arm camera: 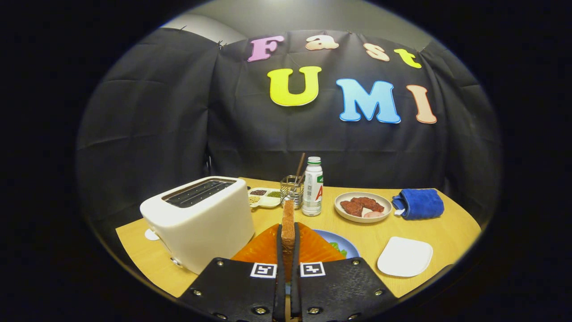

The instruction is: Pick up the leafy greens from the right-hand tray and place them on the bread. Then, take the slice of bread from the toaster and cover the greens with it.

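My gripper (pixel 288 241) is shut on a slice of bread (pixel 288 221), held upright and edge-on between the two fingers. Just below and ahead of the fingers lies an orange piece (pixel 263 248) on a blue plate (pixel 346 245), with a bit of leafy greens (pixel 338 247) showing to the right of the fingers. The white toaster (pixel 201 219) stands to the left of the fingers, its slots dark. The bread lying on the plate is hidden behind the fingers.
A white empty tray (pixel 405 256) lies right of the plate. Beyond are a plate of red meat pieces (pixel 363 206), a folded blue cloth (pixel 419 203), a white bottle (pixel 312 186), a wire holder with sticks (pixel 292 190) and a divided dish of grains (pixel 264 197).
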`<state>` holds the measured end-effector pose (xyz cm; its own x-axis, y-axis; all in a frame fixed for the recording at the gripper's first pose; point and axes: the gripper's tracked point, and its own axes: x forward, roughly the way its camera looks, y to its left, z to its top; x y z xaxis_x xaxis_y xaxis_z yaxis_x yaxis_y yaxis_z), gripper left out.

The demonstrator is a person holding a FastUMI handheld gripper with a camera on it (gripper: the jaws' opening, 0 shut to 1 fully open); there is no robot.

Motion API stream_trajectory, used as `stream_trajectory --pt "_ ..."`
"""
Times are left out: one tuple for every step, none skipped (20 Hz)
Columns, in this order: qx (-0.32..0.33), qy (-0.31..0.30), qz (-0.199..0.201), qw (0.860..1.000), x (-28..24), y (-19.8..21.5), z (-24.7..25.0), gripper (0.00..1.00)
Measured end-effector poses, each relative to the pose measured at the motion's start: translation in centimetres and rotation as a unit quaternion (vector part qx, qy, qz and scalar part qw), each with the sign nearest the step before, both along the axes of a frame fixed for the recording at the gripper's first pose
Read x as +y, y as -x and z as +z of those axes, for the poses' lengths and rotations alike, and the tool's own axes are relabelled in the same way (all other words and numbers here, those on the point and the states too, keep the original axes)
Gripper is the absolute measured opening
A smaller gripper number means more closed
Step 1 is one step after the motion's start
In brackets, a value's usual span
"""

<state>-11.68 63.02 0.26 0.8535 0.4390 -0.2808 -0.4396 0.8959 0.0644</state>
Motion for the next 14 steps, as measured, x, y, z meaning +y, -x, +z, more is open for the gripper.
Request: stream_trajectory --pt "0.007 -0.01 0.008 1.0 0.4 0.1 -0.2 0.05" --pt "0.009 -0.015 0.011 1.0 0.6 0.1 -0.3 0.05" --pt "0.01 -0.012 0.01 1.0 0.5 -0.1 -0.5 0.05" --pt "0.015 -0.007 0.009 1.0 0.3 -0.2 -1.1 0.05" --pt "0.024 -0.004 0.009 1.0 0.1 -0.5 -1.8 0.05" --pt "0.033 -0.008 0.013 0.999 0.1 -0.7 -2.3 0.05" --pt "0.033 -0.012 0.013 0.999 -0.1 -0.9 -2.2 0.07" --pt "0.032 -0.008 0.008 0.999 -0.7 -1.4 -2.1 0.08" --pt "0.032 -0.003 0.004 0.999 -1.3 -1.8 -2.2 0.11" --pt "0.036 0.0 0.002 0.999 -1.5 -1.9 -2.5 0.11" --pt "0.038 0.003 -0.002 0.999 -1.9 -2.3 -3.0 0.14" --pt "0.04 0.005 -0.005 0.999 -2.4 -2.3 -3.0 0.17" --pt "0.043 0.011 -0.008 0.999 -2.9 -2.9 -3.5 0.2" --pt "0.046 0.016 -0.011 0.999 -3.3 -2.8 -3.6 0.22"
